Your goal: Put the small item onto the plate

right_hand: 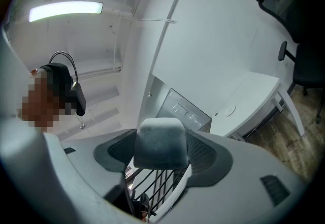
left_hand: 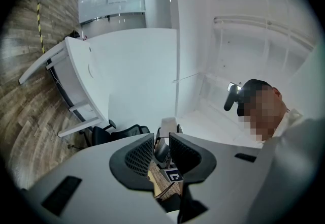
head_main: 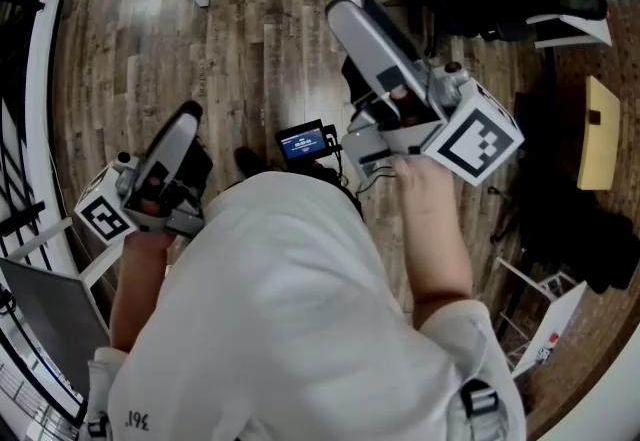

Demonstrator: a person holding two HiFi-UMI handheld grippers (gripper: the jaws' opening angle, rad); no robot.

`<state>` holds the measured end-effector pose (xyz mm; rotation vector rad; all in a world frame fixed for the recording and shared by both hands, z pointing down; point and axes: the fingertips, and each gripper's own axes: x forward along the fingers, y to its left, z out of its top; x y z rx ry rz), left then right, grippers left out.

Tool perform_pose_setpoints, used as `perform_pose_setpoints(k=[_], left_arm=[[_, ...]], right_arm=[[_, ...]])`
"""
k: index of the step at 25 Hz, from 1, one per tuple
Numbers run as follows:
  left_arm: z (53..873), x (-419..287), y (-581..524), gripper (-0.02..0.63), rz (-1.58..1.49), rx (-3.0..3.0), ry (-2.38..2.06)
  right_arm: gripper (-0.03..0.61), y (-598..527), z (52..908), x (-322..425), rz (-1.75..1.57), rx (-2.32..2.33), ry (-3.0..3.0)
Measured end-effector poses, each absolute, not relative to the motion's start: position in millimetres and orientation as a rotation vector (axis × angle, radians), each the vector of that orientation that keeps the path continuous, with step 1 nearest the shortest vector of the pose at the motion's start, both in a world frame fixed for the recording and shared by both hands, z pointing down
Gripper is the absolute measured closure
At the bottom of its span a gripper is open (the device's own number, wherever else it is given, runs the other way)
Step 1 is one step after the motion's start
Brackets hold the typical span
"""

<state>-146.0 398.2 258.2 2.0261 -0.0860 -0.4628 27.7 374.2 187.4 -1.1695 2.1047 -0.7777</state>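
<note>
Block: small, pale grey, soft-looking, pinched between the pads of the right gripper. The jaws are closed onto its two sides and it fills the gap between them. In the head view the same pale piece shows at that gripper's tip, raised in front of the person and over the wood floor, not over any work surface.

Left gripper: jaws stand a narrow slot apart with nothing between them. What shows through the slot is the right gripper farther off, not a held thing. It is held low at the person's left side.

Plate: not in any view. The head camera looks down at the person's white shirt and the floor, and both gripper cameras point up toward the ceiling and walls. A white desk shows well away, its top not readable from here.

Progress, as a judgement: the grasp is done and looks secure. The carry to the plate, the placing and the release are all left. The first need is getting the plate in sight.
</note>
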Motion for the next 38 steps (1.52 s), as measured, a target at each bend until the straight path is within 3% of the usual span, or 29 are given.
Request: perform_pose_setpoints(k=[38], left_arm=[[262,-118,411,0.520,-0.353,2.044,-0.032]], right_arm=[[0.268,396,215,62,-0.876,-1.253,2.031]])
